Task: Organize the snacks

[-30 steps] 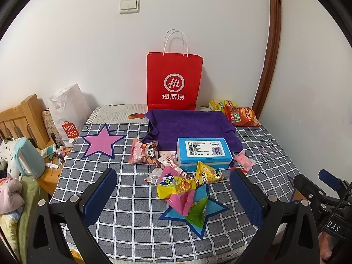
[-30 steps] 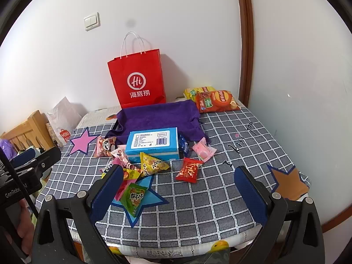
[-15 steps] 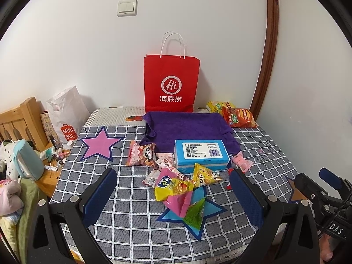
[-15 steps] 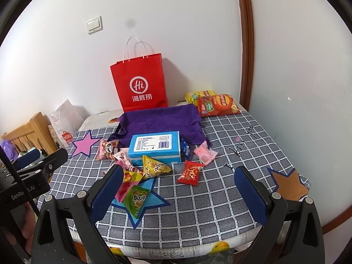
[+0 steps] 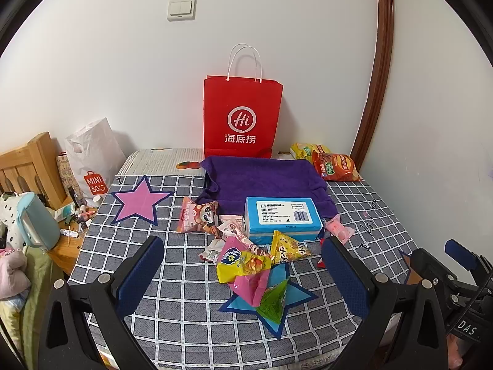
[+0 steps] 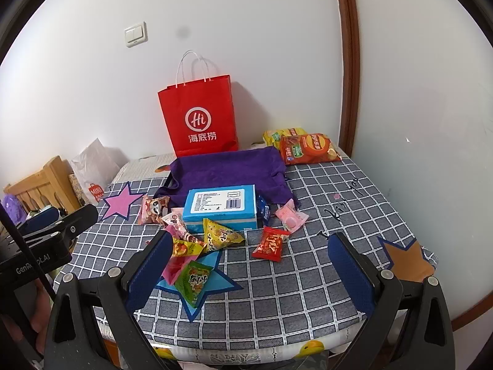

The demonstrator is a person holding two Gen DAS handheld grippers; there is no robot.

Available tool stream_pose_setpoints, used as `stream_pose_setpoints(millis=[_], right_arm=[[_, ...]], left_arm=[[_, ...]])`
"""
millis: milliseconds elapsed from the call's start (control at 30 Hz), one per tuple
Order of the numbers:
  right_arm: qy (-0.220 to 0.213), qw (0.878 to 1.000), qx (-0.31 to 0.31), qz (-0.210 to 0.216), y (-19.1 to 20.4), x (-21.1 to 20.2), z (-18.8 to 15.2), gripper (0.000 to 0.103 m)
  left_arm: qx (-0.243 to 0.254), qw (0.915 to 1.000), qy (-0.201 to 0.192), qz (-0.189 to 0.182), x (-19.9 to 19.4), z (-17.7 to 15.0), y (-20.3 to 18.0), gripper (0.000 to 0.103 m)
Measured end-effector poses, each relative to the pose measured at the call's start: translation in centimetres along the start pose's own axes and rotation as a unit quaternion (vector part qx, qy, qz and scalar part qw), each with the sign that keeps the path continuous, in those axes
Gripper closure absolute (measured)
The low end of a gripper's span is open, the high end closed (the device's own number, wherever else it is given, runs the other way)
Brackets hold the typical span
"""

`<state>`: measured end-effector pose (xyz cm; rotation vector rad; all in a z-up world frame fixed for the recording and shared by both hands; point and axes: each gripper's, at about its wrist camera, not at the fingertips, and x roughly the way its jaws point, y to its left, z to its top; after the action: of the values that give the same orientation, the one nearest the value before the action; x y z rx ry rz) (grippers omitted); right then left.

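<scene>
Above the table's [image 5: 191, 308] near edge, both tongs [image 5: 243, 265] [image 6: 249, 262] hover level, agape.

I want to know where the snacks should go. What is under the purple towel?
The purple towel drapes over something with a dark edge, showing at its left side in both views. What it is, a tray or box, stays covered.

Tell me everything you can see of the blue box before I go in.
The blue box is a flat rectangle with a white printed label and barcode on top, and paler side bands. It lies flat mid-table, its far part on the purple cloth. A yellow packet leans against its near side; small sweets crowd both ends. Neither tongs touches it.
</scene>
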<state>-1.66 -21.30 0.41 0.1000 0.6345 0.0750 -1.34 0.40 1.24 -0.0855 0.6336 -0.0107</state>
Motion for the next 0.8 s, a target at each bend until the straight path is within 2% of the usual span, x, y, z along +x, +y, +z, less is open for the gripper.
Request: stream_pose_setpoints(millis=[367,800], right_arm=[[-0.001,1.000,-0.001,0.000,0.0,0.3,-0.3,0.003],[0.019,1.000,0.015,-0.009,-1.5,3.7,-0.7,0.007]], left_arm=[[0.000,1.0000,-0.002,-0.007,0.1,0.0,0.0,0.001],[-0.008,0.9997,0.022,-0.005,3.5,-0.1,1.1,0.003]])
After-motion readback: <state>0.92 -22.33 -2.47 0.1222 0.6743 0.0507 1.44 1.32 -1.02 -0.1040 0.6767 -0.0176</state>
